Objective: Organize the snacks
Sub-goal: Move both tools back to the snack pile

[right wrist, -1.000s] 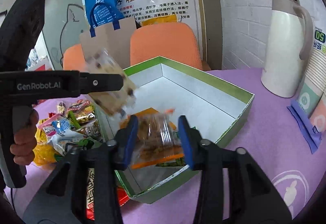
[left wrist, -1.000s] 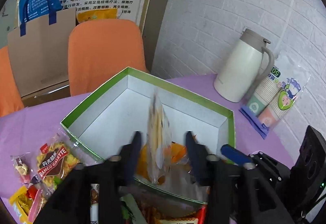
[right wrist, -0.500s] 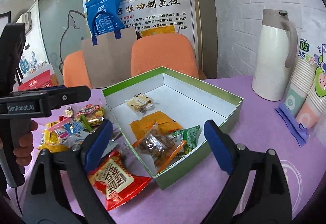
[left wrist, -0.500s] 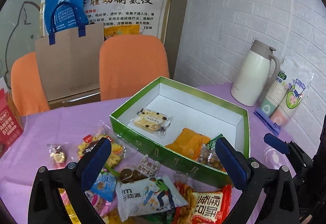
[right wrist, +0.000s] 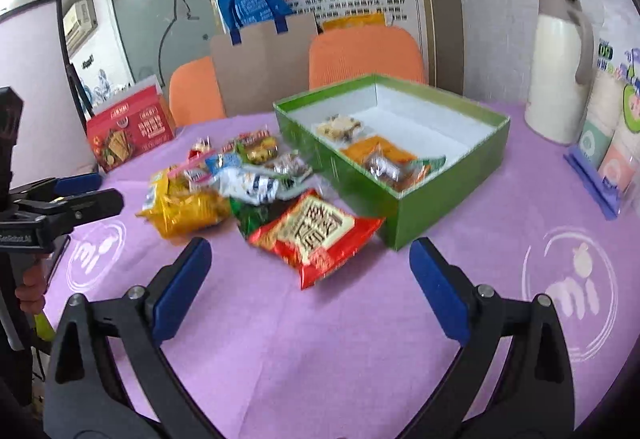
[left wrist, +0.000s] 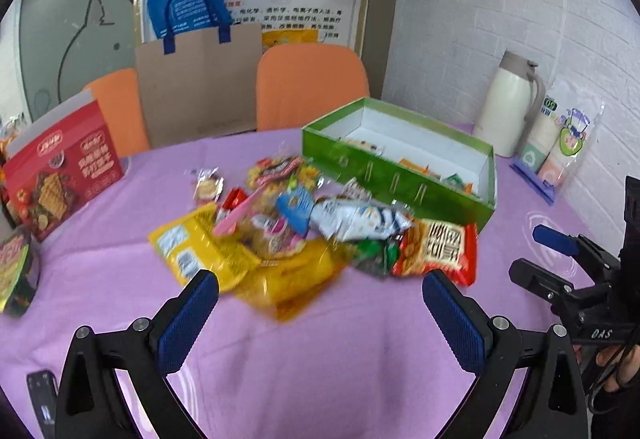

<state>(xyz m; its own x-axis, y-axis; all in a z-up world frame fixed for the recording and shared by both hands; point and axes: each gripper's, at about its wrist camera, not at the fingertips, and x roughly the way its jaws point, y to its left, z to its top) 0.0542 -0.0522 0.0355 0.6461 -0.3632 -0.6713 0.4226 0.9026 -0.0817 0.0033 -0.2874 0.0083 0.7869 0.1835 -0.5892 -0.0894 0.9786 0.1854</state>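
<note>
A green box (left wrist: 394, 181) (right wrist: 448, 199) with a white inside sits on the purple tablecloth and holds a few snack packets (right wrist: 384, 161). Left of it lies a heap of loose snacks (left wrist: 288, 223) (right wrist: 240, 183), with a red packet (left wrist: 438, 247) (right wrist: 316, 235) at its near right and a yellow bag (left wrist: 200, 243) (right wrist: 180, 207) at its left. My left gripper (left wrist: 320, 303) is open and empty, hovering in front of the heap. The right gripper (right wrist: 310, 267), also open and empty, is just before the red packet.
A white thermos jug (left wrist: 508, 107) (right wrist: 560, 67) and bagged paper cups (left wrist: 560, 147) (right wrist: 616, 127) stand right of the box. A red carton (left wrist: 60, 167) (right wrist: 128, 127) stands at the left. Orange chairs (left wrist: 312, 83) and a paper bag (left wrist: 200, 87) are behind the table.
Both grippers let go of their snack packets into the green box, opened wide, and pulled back and away from the box toward the near side of the table.
</note>
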